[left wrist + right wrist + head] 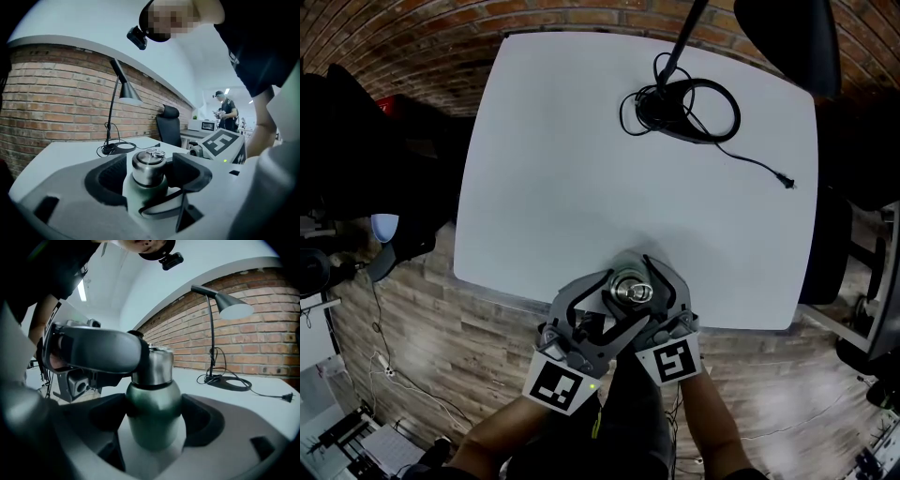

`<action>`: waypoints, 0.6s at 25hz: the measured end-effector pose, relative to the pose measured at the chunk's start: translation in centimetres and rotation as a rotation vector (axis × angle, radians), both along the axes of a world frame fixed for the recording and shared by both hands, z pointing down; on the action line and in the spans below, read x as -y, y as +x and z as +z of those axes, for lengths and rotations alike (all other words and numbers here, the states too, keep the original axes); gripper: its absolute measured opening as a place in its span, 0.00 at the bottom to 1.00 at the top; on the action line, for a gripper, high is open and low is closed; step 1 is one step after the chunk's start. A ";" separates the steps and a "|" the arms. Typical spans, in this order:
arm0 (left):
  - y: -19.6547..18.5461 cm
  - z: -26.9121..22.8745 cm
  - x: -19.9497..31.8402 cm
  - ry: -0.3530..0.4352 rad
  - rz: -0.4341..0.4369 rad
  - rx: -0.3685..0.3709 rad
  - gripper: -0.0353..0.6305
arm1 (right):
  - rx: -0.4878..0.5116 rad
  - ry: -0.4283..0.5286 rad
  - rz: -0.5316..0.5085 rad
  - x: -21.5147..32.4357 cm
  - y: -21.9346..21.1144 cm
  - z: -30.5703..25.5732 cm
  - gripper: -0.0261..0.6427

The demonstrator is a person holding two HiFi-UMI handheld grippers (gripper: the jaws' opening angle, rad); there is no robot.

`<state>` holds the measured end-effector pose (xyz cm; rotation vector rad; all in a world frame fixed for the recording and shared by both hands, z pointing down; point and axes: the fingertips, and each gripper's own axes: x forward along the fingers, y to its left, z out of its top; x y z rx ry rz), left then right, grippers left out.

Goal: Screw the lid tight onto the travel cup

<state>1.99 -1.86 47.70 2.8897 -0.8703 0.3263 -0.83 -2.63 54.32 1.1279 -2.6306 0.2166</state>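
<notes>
A travel cup with a green body (154, 416) and a steel lid (633, 292) stands upright near the front edge of the white table (581, 169). My right gripper (154, 423) is shut on the cup's body, with both pads against its sides. My left gripper (149, 176) sits higher, at lid (148, 165) level. Its jaws stand wide on either side of the lid, with a gap at the left pad, so they are open. One left finger (98, 350) crosses in front of the lid in the right gripper view. The cup's base is hidden.
A black desk lamp (680, 98) with a coiled cable stands at the table's far side, its plug (787, 182) lying loose to the right. A black office chair (787, 37) is behind the table. The brick wall (56, 103) runs along the back. A person (226, 112) stands far off.
</notes>
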 end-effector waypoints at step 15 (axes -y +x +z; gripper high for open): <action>0.9 -0.4 -0.2 0.074 0.283 -0.028 0.42 | 0.010 -0.010 0.012 -0.1 0.1 0.0 0.56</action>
